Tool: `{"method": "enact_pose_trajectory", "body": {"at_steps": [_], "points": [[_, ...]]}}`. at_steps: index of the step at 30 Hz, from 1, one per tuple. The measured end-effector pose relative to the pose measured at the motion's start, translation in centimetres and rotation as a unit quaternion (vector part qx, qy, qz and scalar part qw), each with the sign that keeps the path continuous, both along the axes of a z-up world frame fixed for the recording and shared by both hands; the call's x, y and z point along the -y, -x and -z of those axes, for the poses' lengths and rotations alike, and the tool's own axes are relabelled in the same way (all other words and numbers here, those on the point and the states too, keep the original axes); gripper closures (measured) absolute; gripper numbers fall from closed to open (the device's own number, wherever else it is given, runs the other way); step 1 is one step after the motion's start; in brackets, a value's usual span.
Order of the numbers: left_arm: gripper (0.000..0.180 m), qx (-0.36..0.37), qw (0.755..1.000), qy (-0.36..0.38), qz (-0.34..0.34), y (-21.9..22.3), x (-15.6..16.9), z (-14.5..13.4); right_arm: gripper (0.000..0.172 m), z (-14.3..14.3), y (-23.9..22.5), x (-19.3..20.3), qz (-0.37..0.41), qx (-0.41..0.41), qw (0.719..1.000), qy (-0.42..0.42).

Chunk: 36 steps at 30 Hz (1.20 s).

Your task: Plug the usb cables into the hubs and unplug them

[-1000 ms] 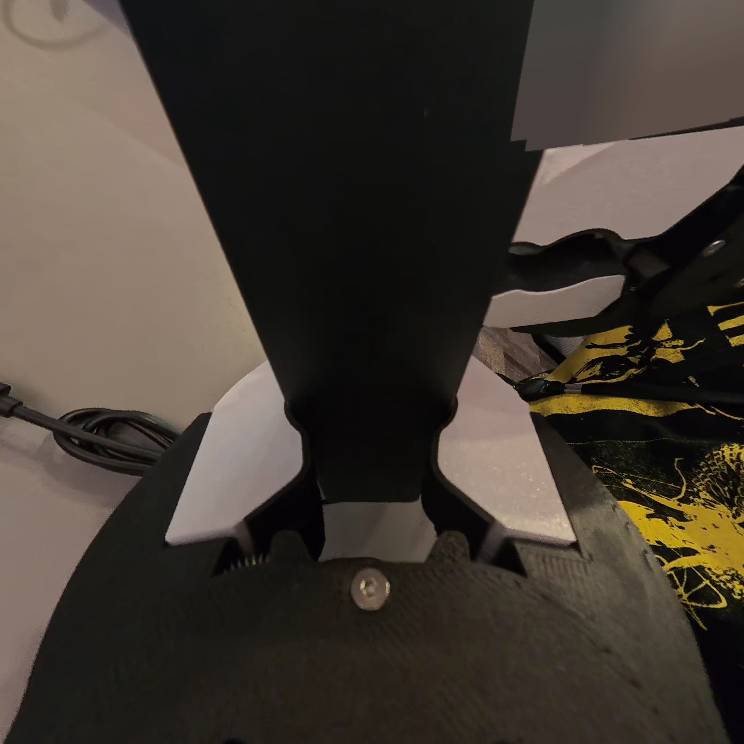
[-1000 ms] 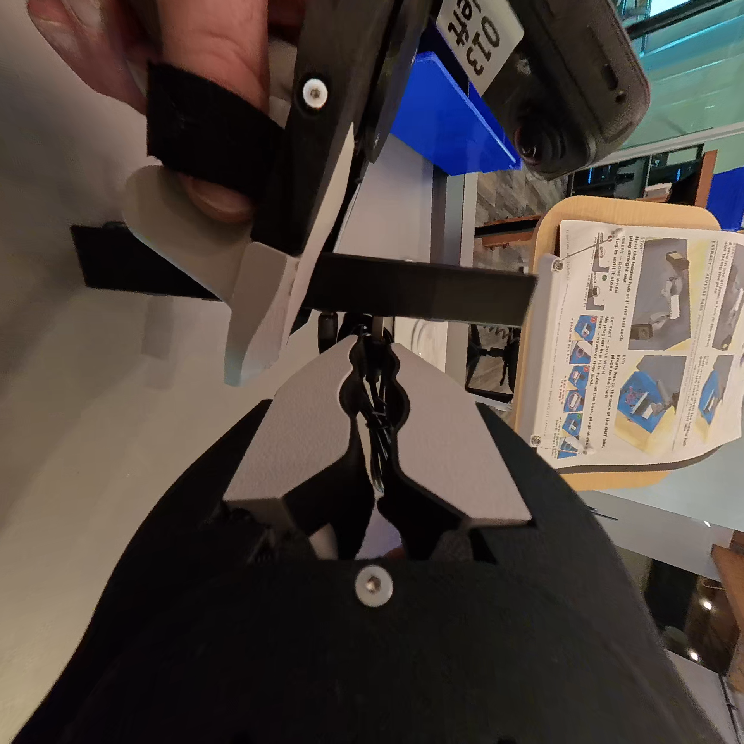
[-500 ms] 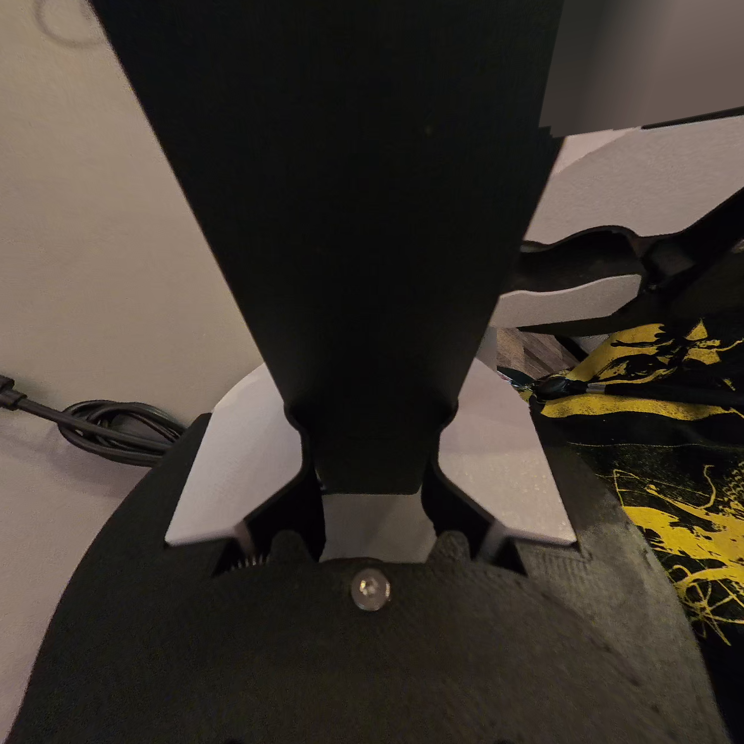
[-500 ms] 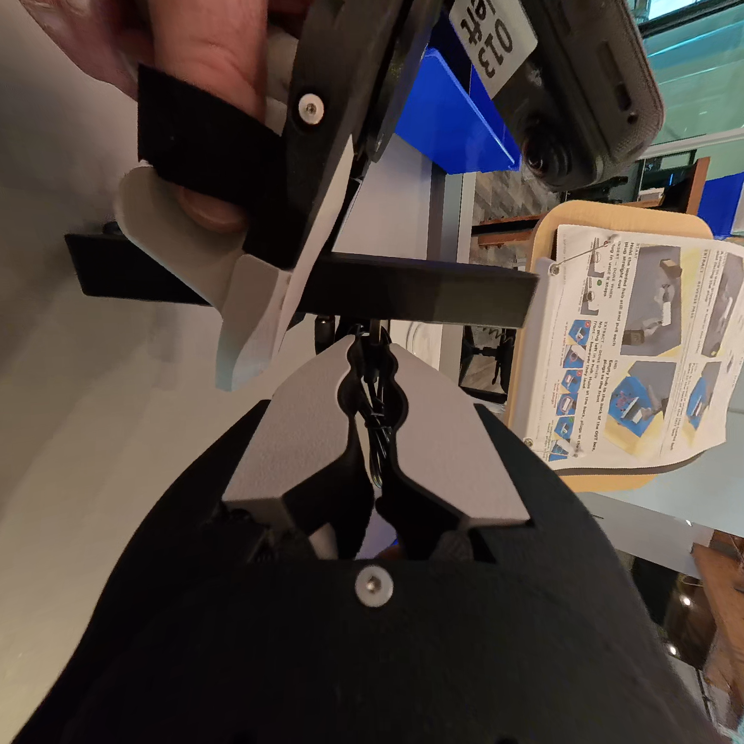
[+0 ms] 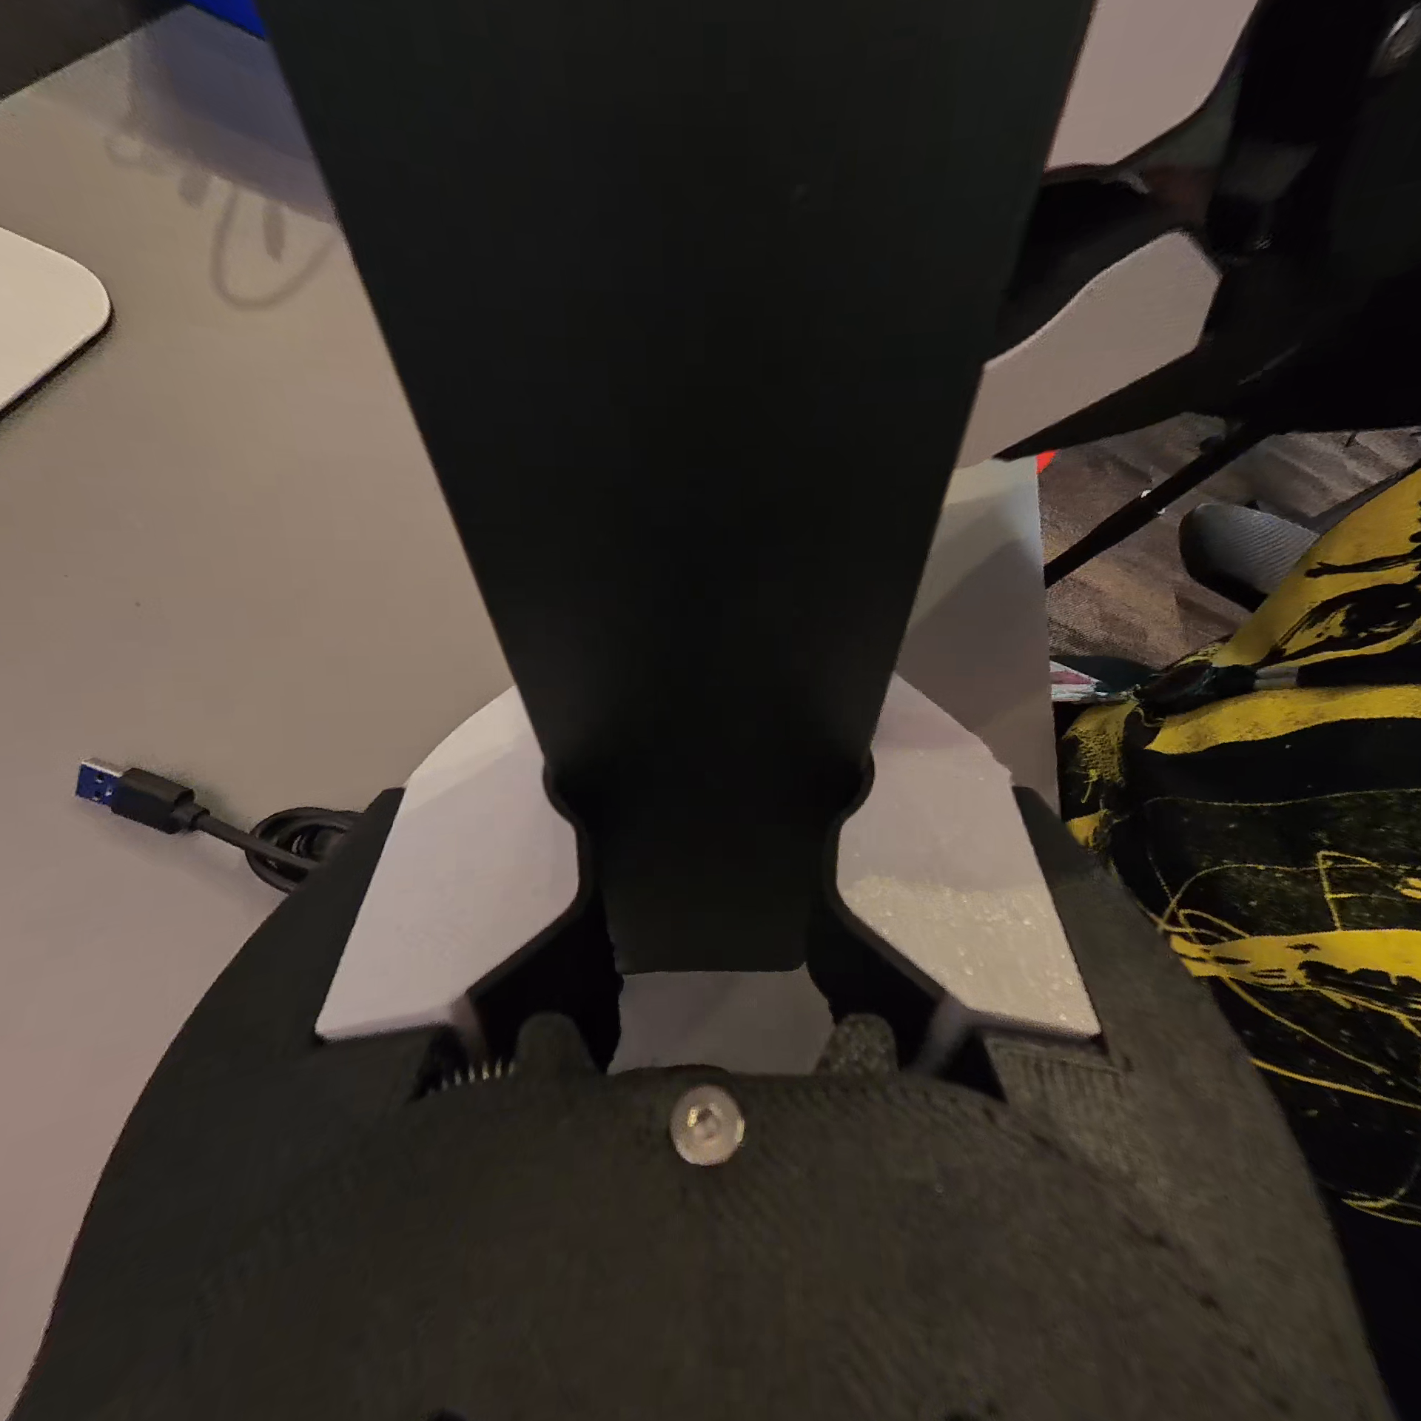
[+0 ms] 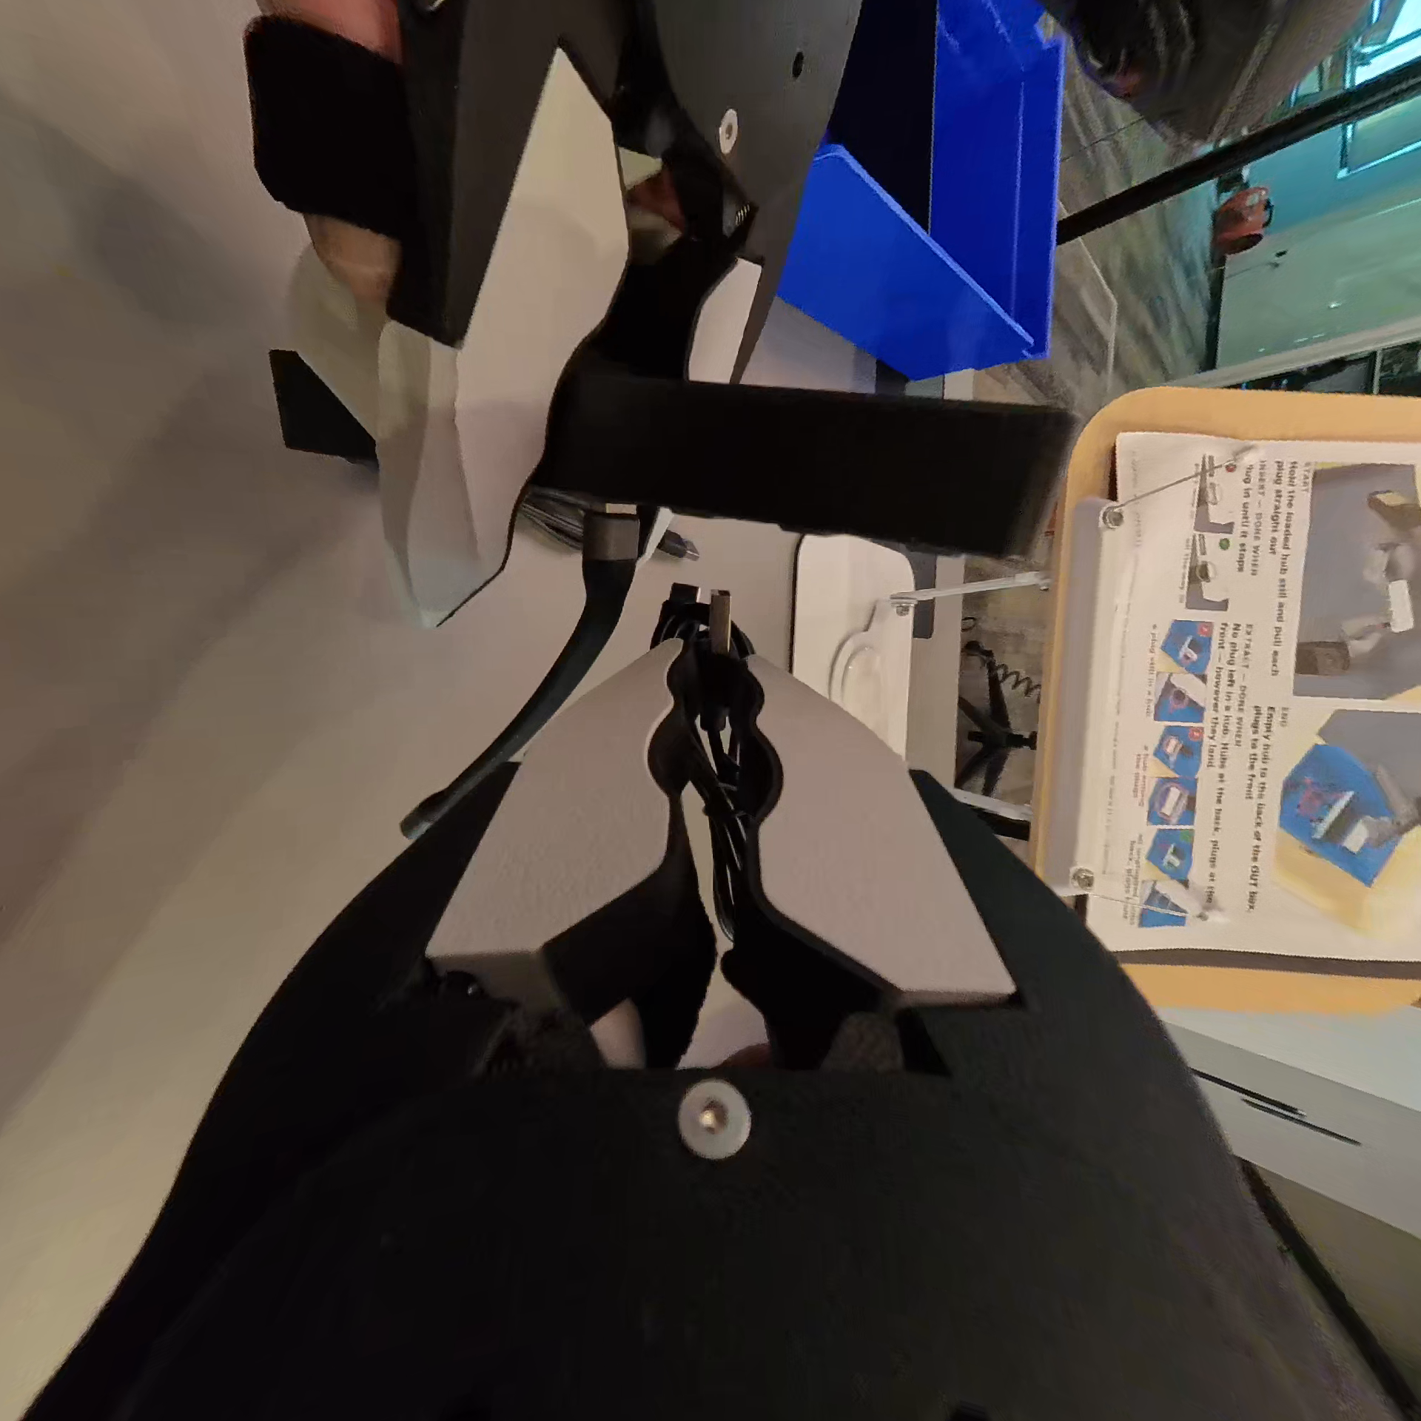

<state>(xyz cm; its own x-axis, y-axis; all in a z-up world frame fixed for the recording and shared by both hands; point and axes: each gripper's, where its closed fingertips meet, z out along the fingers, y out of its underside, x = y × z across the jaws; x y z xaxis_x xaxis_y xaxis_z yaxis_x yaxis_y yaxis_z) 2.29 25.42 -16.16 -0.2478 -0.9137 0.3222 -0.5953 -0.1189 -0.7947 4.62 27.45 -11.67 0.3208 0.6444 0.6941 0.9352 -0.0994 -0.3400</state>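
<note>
Right wrist view shows the right gripper (image 6: 711,661) clamped on a black usb cable (image 6: 719,738), its metal plug poking out just short of the black hub (image 6: 807,469). Farther off, the left gripper (image 5: 707,646) grips that hub across its width. A second cable (image 5: 146,796) lies loose on the table (image 5: 192,538), to the left.
</note>
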Motion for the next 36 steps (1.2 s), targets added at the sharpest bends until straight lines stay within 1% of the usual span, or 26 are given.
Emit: {"method": "enact_pose_trajectory", "body": {"at_steps": [5,7,9,12,14,16,18,22,23,25,26,28,32,34,36], "points": [[0.116,0.028,0.996,-0.082,-0.019,-0.2,-1.3,-0.1,0.165,0.1,-1.9,0.8,0.023,-0.093,0.994,0.05],[0.117,0.047,0.991,-0.125,-0.023,-0.3,-1.8,-0.3,0.165,0.1,-2.5,1.5,0.024,-0.159,0.983,0.088],[0.117,0.06,0.983,-0.17,-0.03,-0.4,-2.3,-0.6,0.166,-0.1,-2.7,2.5,0.012,-0.236,0.962,0.138],[0.117,0.087,0.964,-0.249,-0.017,-0.7,-2.3,-1.2,0.164,-0.6,-2.2,4.3,-0.027,-0.335,0.913,0.23],[0.117,0.113,0.948,-0.298,0.003,-1.4,-1.8,-2.1,0.164,-1.3,-1.4,5.2,-0.057,-0.386,0.877,0.28],[0.117,0.13,0.928,-0.349,0.029,-1.9,-0.9,-2.7,0.164,-1.7,-0.6,5.8,-0.077,-0.411,0.851,0.318],[0.116,0.139,0.906,-0.397,0.047,-2.3,-0.5,-2.8,0.164,-1.7,0.0,6.5,-0.093,-0.408,0.834,0.36],[0.117,0.15,0.889,-0.428,0.061,-2.6,0.1,-2.7,0.164,-1.2,0.6,7.6,-0.11,-0.392,0.807,0.427],[0.116,0.149,0.881,-0.444,0.067,-2.6,0.2,-2.6,0.164,-1.1,0.8,7.8,-0.114,-0.393,0.799,0.441],[0.116,0.153,0.86,-0.481,0.077,-2.8,0.4,-2.7,0.164,-1.1,1.2,8.1,-0.122,-0.397,0.783,0.462],[0.117,0.158,0.846,-0.502,0.081,-2.9,0.6,-2.8,0.164,-1.1,1.4,8.2,-0.126,-0.396,0.78,0.468],[0.117,0.168,0.819,-0.542,0.091,-3.1,0.8,-3.0,0.165,-1.3,1.8,8.4,-0.135,-0.389,0.779,0.473],[0.117,0.19,0.778,-0.591,0.094,-3.4,1.1,-3.8,0.165,-1.3,1.9,9.0,-0.139,-0.351,0.798,0.469],[0.117,0.2,0.763,-0.607,0.092,-3.5,1.3,-4.5,0.165,-1.4,1.9,9.2,-0.143,-0.331,0.81,0.462],[0.117,0.204,0.757,-0.614,0.094,-3.6,1.4,-4.9,0.164,-1.4,1.9,9.4,-0.146,-0.307,0.823,0.455]]}}
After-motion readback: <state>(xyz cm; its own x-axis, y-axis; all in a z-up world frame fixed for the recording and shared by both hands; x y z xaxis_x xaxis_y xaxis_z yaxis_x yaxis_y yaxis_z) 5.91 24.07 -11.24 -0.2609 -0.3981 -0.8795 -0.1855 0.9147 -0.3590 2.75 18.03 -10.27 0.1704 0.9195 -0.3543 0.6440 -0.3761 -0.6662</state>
